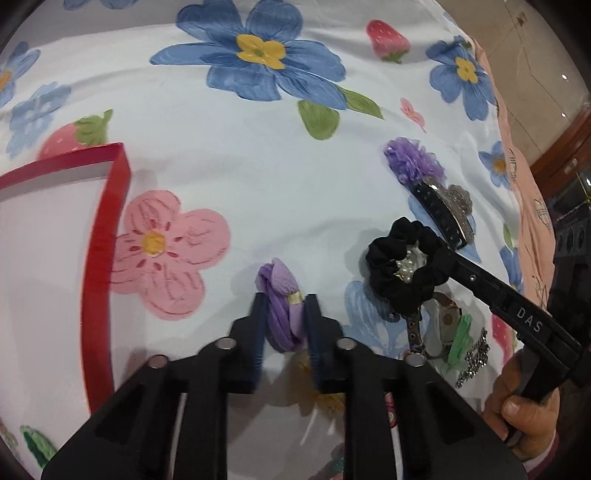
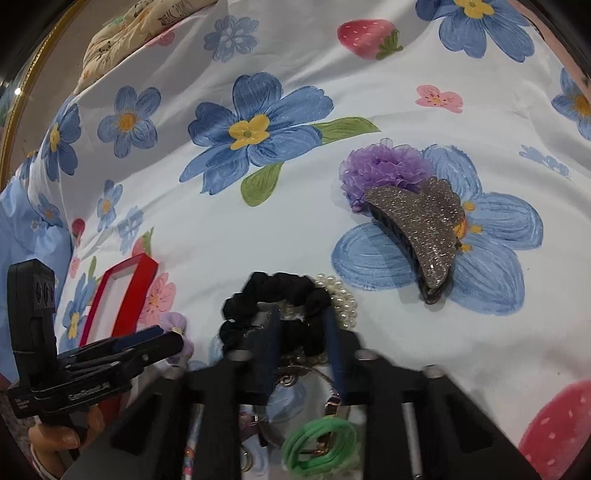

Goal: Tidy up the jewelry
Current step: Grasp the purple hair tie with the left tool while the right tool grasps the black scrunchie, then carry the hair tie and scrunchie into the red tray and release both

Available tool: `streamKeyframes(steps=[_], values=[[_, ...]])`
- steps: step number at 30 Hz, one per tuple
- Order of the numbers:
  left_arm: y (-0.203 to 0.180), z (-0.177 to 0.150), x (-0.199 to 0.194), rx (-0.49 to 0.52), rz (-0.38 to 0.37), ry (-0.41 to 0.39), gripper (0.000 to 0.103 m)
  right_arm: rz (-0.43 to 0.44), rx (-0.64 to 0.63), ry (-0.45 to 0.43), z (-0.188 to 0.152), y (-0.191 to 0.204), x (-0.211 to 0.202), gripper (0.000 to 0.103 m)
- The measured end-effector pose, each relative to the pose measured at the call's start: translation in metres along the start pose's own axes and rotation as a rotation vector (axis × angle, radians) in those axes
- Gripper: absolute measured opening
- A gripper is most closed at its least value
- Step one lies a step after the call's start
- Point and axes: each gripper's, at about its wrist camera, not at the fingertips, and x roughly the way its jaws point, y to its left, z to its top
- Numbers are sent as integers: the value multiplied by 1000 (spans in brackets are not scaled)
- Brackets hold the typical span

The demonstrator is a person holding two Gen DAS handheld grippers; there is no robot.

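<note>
On the floral sheet [image 1: 258,155], your left gripper [image 1: 284,314] is pinching the purple tie [image 1: 282,306]; your right gripper [image 2: 301,325] is gripping the black scrunchie [image 2: 273,295]

Red box [image 1: 110,236] cut off at left edge, green hair ties [image 2: 319,448] partly hidden behind right tool [image 2: 301,332]

A white bedsheet [image 1: 258,155] printed with blue flowers, pink flowers and strawberries fills both my views. At the upper left of my right view, a cream patterned cushion [image 2: 140,33] lies at the sheet's edge beside a gold-rimmed frame [image 2: 22,110]. At the right edge of my left view runs a peach cloth [image 1: 524,192].
</note>
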Motion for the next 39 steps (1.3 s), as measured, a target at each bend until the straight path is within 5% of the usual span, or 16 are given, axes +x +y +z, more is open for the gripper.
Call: streamKeyframes(steps=[17,39], values=[[18,-19,-77,-24,-18,-142,10,105,-28,-135,7,37,-46,7],[112,-80,-158,-204,77,-234,10,355,-138,-47,-36,151,-41,7]])
